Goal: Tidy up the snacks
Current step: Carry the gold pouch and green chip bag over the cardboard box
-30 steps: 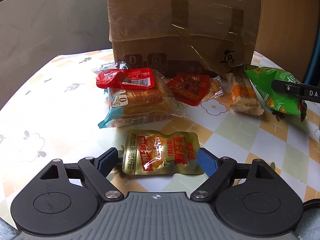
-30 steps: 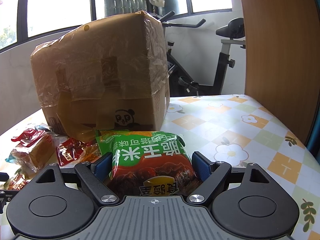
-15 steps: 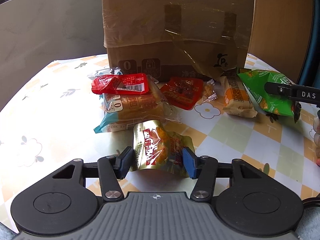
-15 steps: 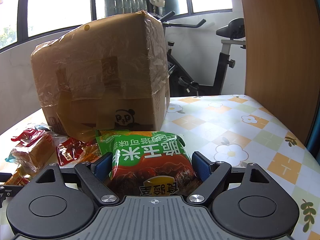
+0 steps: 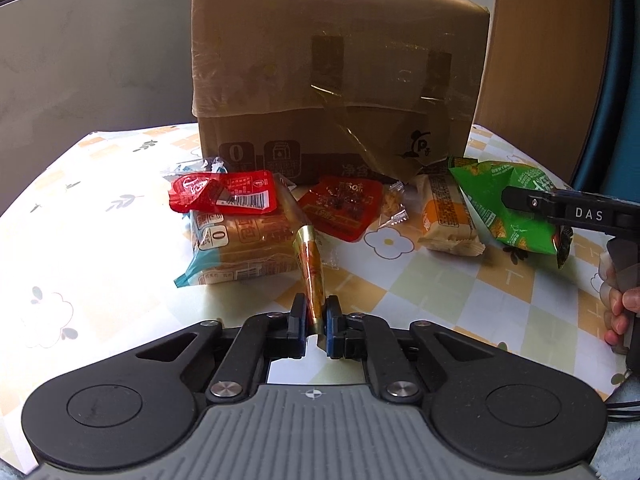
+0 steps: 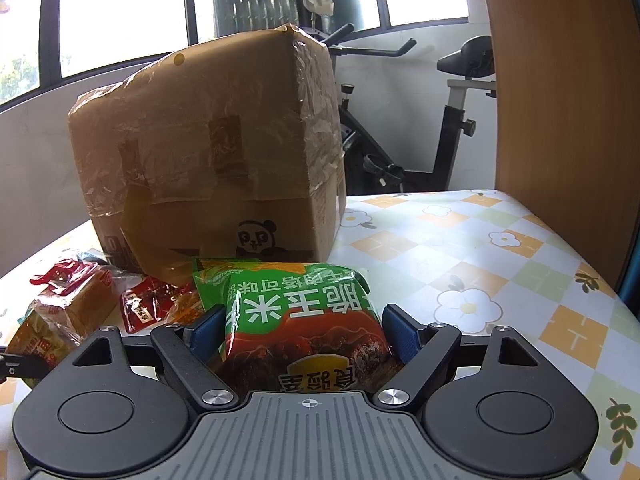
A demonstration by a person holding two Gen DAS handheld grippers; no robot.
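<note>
My left gripper is shut on a gold snack packet, pinched edge-on and folded narrow, held above the table. Beyond it lie a bread pack with a red sachet on top, a red snack pouch and an orange-white wrapped cake. My right gripper is open, its jaws on either side of a green snack bag, also seen in the left wrist view. I cannot tell if the pads touch the bag.
A large taped cardboard box stands behind the snacks; it also shows in the right wrist view. The table has a checkered flower cloth. A wooden panel rises at the right. An exercise bike stands behind the table.
My left gripper closed on the gold packet, which folded up edge-on and lifted off the table. The right gripper and green bag have not moved.
</note>
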